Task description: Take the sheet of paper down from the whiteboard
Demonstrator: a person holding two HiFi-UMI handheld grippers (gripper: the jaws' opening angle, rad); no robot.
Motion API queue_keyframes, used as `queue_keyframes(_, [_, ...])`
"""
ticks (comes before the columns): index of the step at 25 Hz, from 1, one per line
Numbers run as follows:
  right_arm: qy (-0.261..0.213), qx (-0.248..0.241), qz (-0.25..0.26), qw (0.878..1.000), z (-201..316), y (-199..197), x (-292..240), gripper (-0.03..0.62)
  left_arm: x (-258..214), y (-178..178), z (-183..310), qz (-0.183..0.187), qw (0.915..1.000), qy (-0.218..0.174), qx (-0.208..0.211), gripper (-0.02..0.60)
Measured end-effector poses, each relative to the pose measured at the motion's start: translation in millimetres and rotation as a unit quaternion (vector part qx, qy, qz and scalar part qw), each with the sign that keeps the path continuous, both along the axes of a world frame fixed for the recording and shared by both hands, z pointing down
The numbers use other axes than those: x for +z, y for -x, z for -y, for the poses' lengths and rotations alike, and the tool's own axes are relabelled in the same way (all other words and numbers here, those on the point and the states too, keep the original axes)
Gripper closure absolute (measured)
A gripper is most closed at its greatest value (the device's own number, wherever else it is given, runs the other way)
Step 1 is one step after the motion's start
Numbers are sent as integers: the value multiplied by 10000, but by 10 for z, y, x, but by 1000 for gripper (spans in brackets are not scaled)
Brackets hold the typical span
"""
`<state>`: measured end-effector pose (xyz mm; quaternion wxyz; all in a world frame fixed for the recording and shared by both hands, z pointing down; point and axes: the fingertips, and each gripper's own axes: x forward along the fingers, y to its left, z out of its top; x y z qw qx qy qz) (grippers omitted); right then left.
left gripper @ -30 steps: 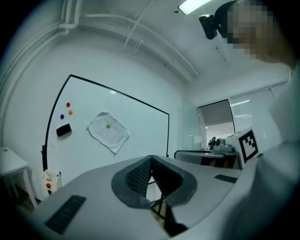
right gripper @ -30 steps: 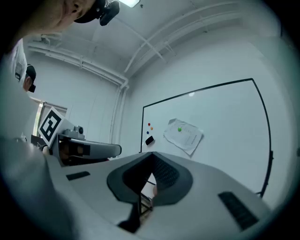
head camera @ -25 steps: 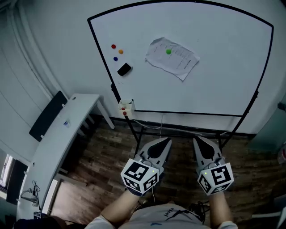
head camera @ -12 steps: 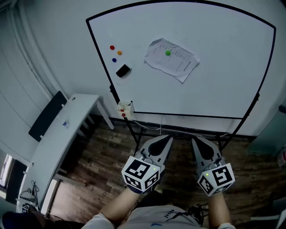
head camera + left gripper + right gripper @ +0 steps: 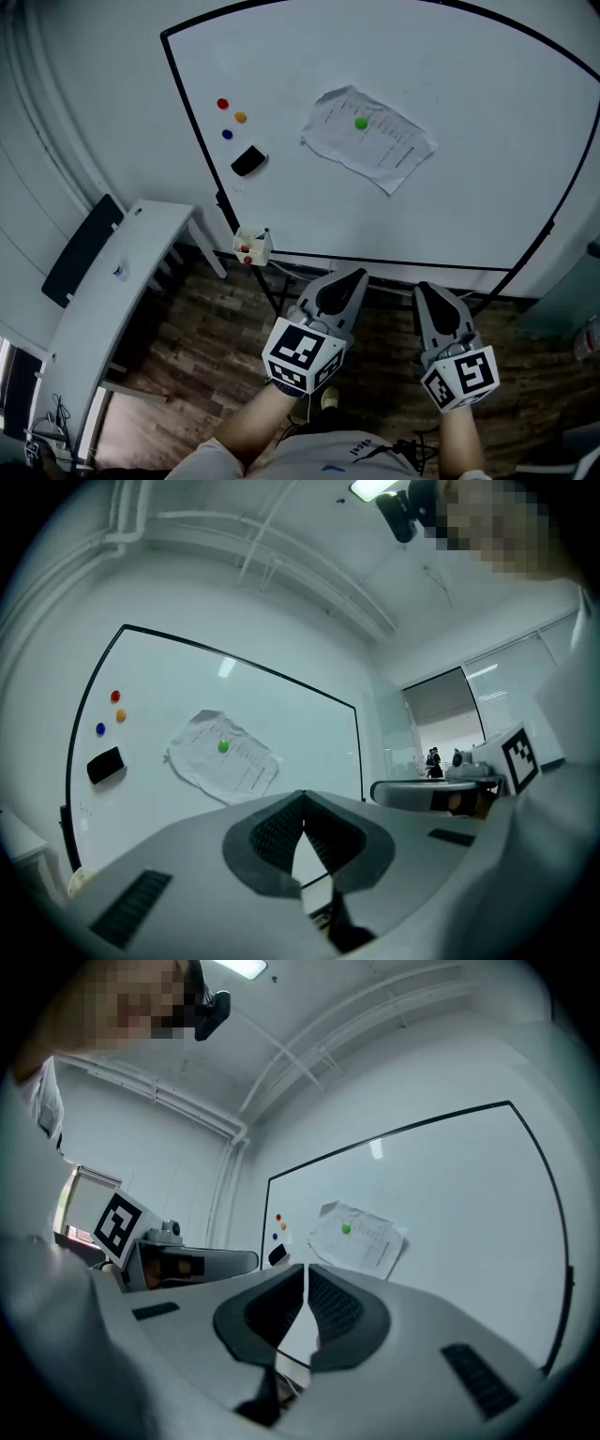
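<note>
Shifted closer to black-framed whiteboard (image 5: 487, 187): grey left gripper (image 5: 356, 275) and grey right gripper (image 5: 427, 289), jaws closed on nothing. Crumpled white paper sheet (image 5: 368, 138) pinned mid-board under round green magnet (image 5: 362, 123), above and ahead, long axis slanting down-right; left gripper seemingly nearer.

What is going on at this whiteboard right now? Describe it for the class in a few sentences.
A person faces the whiteboard, holding a gripper in each hand. The left gripper and right gripper are both shut and empty, held low and apart from the board. The crumpled sheet of paper hangs on the board under a green magnet. Nothing touches it yet.
</note>
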<state>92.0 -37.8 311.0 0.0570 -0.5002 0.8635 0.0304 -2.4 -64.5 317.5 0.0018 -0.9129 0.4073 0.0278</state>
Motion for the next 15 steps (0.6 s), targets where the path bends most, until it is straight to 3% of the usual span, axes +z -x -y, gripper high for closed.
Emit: queue_keyframes(15, [-482, 523, -660, 9953, 1753, 228, -411, 580, -324, 180, 1930, 14, 9988, -485, 44, 570])
